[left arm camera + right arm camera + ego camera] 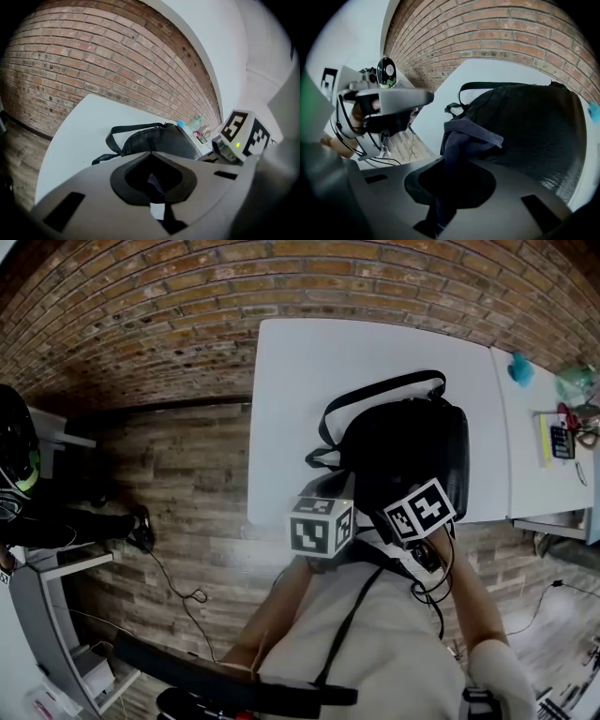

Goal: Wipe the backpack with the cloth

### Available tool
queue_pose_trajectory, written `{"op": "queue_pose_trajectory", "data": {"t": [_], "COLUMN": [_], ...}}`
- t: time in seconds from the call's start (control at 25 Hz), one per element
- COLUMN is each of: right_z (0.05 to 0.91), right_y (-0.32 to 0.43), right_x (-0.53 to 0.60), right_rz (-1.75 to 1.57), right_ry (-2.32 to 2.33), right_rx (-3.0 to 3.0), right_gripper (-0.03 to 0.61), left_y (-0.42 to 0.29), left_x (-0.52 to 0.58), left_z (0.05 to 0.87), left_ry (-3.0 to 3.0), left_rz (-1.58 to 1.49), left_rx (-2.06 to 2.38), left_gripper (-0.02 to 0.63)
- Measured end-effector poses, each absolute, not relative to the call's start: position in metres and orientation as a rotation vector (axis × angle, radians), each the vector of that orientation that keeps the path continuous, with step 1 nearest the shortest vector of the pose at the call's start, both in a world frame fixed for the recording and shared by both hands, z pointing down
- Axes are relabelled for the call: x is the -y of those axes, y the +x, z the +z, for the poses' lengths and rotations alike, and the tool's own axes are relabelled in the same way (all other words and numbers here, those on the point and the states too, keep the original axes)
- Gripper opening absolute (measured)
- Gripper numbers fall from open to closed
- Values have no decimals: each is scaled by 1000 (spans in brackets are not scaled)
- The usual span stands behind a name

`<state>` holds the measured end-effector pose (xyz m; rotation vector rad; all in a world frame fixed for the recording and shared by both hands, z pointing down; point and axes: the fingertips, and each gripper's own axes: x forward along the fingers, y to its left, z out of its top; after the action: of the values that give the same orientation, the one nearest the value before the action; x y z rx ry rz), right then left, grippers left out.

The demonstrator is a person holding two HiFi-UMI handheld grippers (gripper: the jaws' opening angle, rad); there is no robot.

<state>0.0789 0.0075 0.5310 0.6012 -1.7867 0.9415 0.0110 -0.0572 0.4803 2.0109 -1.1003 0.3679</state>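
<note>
The right gripper (438,216) has its jaws closed tight on the dark cloth (464,136), which rises from them and flops over against the near side of the black backpack (525,126). The backpack lies on the white table (291,381), at its front edge. The left gripper (159,214) hovers beside it, jaws together, holding nothing.

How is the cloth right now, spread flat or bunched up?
Bunched up. The right gripper pinches the dark cloth into a folded wad that droops over in front of the black backpack.
</note>
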Motion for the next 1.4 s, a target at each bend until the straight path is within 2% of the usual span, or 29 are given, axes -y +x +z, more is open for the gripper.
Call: {"op": "queue_pose_trajectory", "data": {"t": [0.48, 0.96, 1.4], "right_z": [474, 506, 533], "right_y": [118, 134, 139], "right_x": [106, 198, 206], "right_rz": [925, 896, 881], "right_ry": [900, 1002, 986], "right_rx": [1929, 1817, 1703], "right_gripper": [38, 38, 38], "left_y": [19, 18, 19], "left_x": [55, 53, 54], "left_z": [475, 480, 482], "left_ry": [2024, 2002, 1992], "left_rz": [378, 381, 384], "left_rx": [1078, 1075, 1067], "left_gripper": [3, 3, 3]}}
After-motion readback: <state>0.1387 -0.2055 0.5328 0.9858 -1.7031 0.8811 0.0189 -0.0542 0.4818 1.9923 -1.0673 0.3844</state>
